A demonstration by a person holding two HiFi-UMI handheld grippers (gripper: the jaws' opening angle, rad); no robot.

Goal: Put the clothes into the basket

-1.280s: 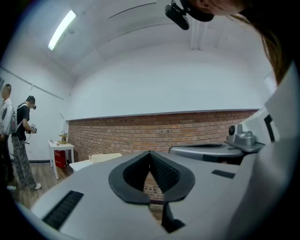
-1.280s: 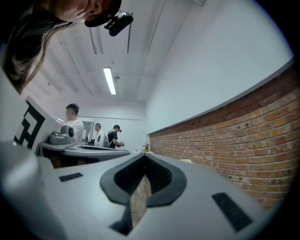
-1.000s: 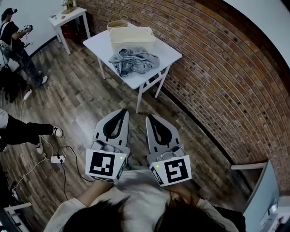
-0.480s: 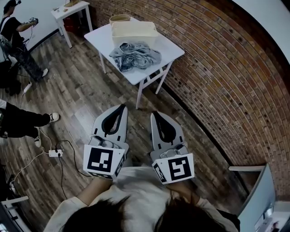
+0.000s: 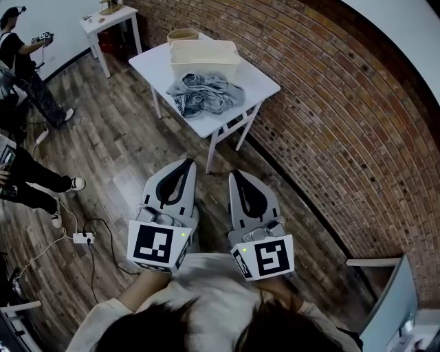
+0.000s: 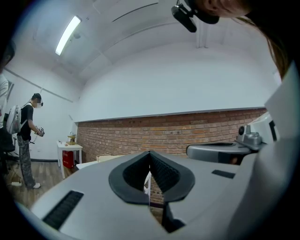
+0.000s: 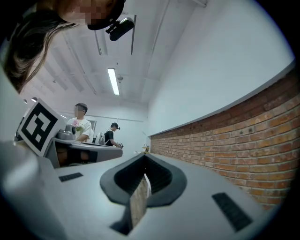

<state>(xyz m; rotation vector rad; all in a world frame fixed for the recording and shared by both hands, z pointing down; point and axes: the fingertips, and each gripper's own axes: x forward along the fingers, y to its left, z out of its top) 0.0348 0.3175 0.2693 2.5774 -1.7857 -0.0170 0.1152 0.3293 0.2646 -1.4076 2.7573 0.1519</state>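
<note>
A crumpled heap of grey clothes (image 5: pixel 205 94) lies on a white table (image 5: pixel 258 81) by the brick wall. Behind it on the same table stands a cream basket (image 5: pixel 203 56). My left gripper (image 5: pixel 188 164) and right gripper (image 5: pixel 232 176) are held side by side close to my body, well short of the table, above the wood floor. Both are shut with nothing between the jaws. In the left gripper view the gripper (image 6: pixel 150 154) points level at the brick wall, with the basket (image 6: pixel 108 158) just showing past it. The right gripper (image 7: pixel 144 158) also points along the wall.
A brown round container (image 5: pixel 182 36) sits behind the basket. A small white side table (image 5: pixel 108 18) stands at the far left. People stand at the left of the room (image 5: pixel 20 58), and a power strip with cables (image 5: pixel 82 238) lies on the floor. A brick wall (image 5: pixel 344 124) runs along the right.
The view has shifted slightly and the table sits a little further right in frame. Both grippers stay shut and held together. The person at left has stepped.
</note>
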